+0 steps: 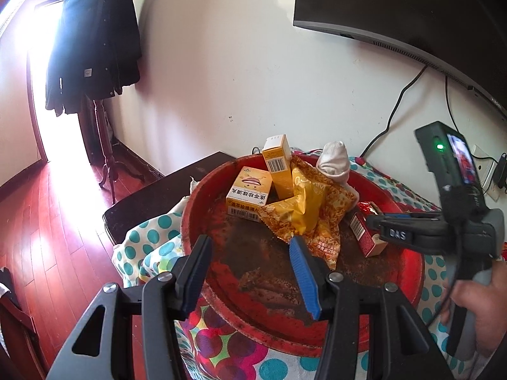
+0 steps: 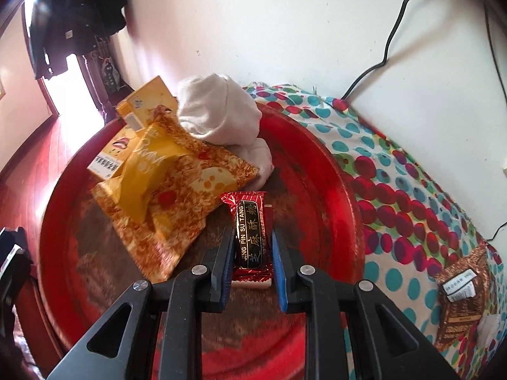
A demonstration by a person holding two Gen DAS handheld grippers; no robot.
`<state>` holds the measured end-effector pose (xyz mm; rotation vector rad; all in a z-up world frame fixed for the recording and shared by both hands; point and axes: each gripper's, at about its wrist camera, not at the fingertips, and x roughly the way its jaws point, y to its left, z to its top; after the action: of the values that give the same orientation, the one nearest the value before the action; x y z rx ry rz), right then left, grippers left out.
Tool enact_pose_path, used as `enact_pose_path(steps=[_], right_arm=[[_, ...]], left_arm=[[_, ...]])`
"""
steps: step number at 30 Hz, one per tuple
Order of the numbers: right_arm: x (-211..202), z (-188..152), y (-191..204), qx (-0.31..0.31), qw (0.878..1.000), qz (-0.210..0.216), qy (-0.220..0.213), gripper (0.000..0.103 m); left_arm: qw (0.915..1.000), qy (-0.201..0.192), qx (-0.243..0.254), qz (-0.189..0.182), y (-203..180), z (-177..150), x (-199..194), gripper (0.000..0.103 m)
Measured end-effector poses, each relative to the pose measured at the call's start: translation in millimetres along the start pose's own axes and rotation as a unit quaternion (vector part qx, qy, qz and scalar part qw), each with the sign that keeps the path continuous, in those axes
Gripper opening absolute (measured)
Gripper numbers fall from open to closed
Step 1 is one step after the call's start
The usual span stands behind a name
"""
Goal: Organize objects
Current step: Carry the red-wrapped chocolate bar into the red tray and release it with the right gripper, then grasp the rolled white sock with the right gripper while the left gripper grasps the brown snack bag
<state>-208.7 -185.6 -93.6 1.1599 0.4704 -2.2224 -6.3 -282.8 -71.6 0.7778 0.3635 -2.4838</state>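
my right gripper [image 2: 252, 261] has its fingers squeezed on the red candy bar [image 2: 252, 236], just over the red tray [image 2: 320, 164]. my left gripper [image 1: 250, 266] is half open, holding nothing. i should lower it slowly onto a bare spot, then let go.

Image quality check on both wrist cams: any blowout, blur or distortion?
Left wrist: doorway blown out to white, flaring over the hanging coat; heavy fisheye bends the TV edge; tray contents sharp. Right wrist: snack bag and tray rim smeared by motion blur; held candy crisp.
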Motion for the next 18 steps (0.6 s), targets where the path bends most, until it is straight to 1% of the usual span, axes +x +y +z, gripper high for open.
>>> enact_pose_path(steps=[3,4,6,7,10,12,14,17,18], right_arm=[[3.0,1.2,-2.2,0.003,1.000,0.001,-0.006,0.023],[0.8,0.9,-2.5,0.003,1.000,0.005,-0.010,0.026],[-10.0,-3.7,-4.6,0.004,1.000,0.007,-0.028,0.051],[-19.2,-9.2,-8.0,0.006,0.999,0.005,-0.041,0.054],[-43.5,-30.4,-25.3,0.019,0.998,0.003,-0.060,0.054],[-59.3,-50.2,-48.0,0.038,0.997,-0.004,-0.066,0.054],[-75.4,-72.1,-77.8,0.062,0.996,-0.018,-0.067,0.054],[-96.6,-106.1,-139.8,0.110,0.990,-0.061,-0.063,0.057],[-103.7,-117.1,-164.4,0.131,0.986,-0.078,-0.061,0.057]], left_arm=[[1.0000,0.002,-0.002,0.000,1.2,-0.5,1.5,0.052],[1.0000,0.002,-0.002,0.001,1.3,-0.5,1.6,0.052],[1.0000,0.003,-0.002,0.001,1.2,-0.8,2.4,0.052],[1.0000,0.003,-0.002,0.001,1.0,-1.0,2.3,0.052],[1.0000,0.000,0.004,0.002,-1.3,-1.3,0.6,0.052],[0.9999,-0.002,0.010,0.003,-4.1,-1.9,-0.4,0.052],[0.9998,-0.005,0.018,0.004,-7.8,-2.8,-1.9,0.052],[0.9995,-0.010,0.029,0.006,-12.9,-4.5,-3.7,0.052],[0.9994,-0.012,0.033,0.005,-15.1,-5.2,-4.8,0.052]])
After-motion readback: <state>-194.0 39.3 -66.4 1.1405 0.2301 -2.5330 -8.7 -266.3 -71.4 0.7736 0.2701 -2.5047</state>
